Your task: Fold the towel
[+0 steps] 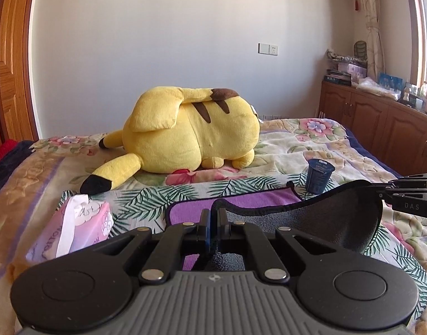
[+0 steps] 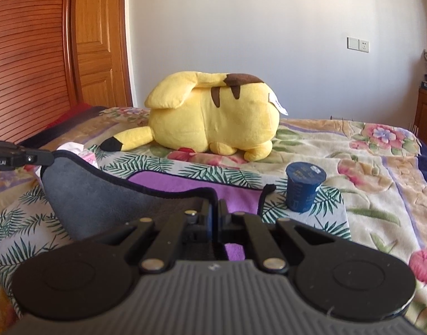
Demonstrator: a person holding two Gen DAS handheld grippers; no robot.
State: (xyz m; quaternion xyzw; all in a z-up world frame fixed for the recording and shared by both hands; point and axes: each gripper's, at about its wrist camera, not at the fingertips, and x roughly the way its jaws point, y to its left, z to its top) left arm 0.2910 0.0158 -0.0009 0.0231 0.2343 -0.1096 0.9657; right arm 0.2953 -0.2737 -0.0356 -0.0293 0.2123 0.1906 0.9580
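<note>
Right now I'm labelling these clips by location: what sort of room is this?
Most likely a home bedroom: a bed under a floral quilted blanket, a big yellow plush toy lying on it, and carved wooden wardrobe doors beside it.

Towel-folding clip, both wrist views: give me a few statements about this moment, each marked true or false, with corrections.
1. Both grippers are shut on the towel's edge. True: the left gripper and right gripper each pinch the towel.
2. The towel lies flat on the bed. False: its near edge is lifted, grey underside showing.
3. A blue cup stands beside the towel's far corner. True.
4. The yellow plush toy sits on the towel. False: it lies beyond it on the floral blanket.
5. The pink tissue pack is on the cabinet. False: it lies on the bed.
</note>
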